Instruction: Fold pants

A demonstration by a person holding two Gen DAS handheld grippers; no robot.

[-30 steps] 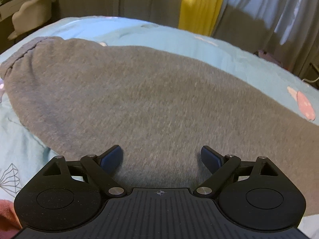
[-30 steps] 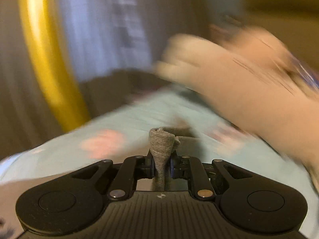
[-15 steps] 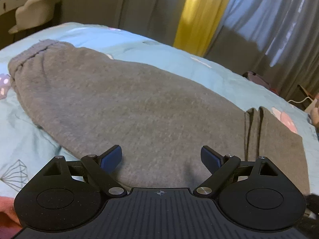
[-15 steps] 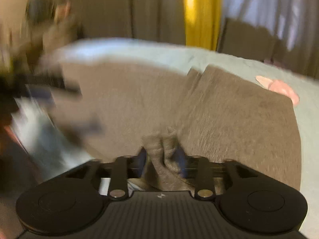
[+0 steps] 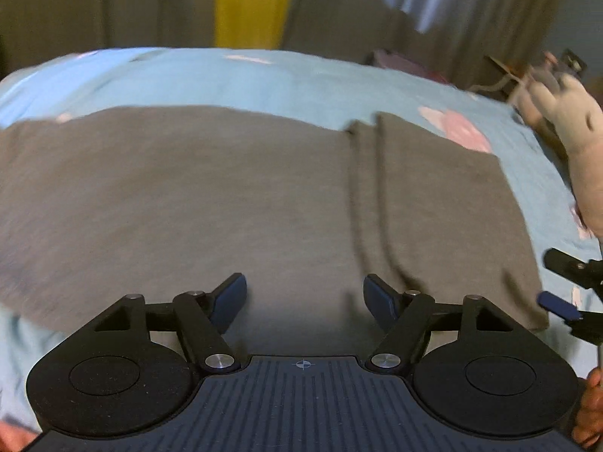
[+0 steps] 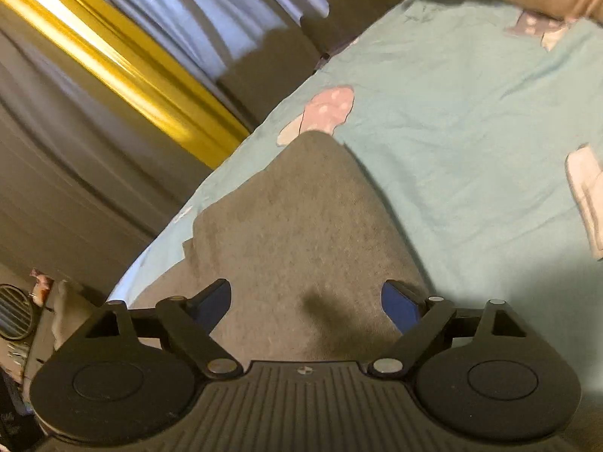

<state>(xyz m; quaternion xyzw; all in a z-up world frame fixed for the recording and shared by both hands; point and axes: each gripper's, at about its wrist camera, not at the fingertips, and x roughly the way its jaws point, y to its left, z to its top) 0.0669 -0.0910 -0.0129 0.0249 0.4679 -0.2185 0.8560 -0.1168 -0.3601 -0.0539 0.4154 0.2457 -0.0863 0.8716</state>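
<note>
Grey sweatpants (image 5: 211, 203) lie flat on a light blue bed sheet (image 5: 264, 79). A folded-over layer (image 5: 444, 203) covers their right end, its edge running as a ridge down the cloth. My left gripper (image 5: 305, 295) is open and empty, low over the near edge of the pants. My right gripper (image 6: 305, 301) is open and empty above the folded end of the pants (image 6: 301, 218). It also shows at the right edge of the left wrist view (image 5: 565, 293).
The sheet (image 6: 471, 132) carries pink mushroom prints (image 6: 324, 109). Grey and yellow curtains (image 5: 248, 3) hang behind the bed. A pale plush toy (image 5: 565, 120) lies at the far right of the bed. Furniture (image 6: 22, 312) stands beside the bed.
My right gripper carried a pant end over, laid it on the rest and opened, letting go. My left gripper stayed open while its view swung right.
</note>
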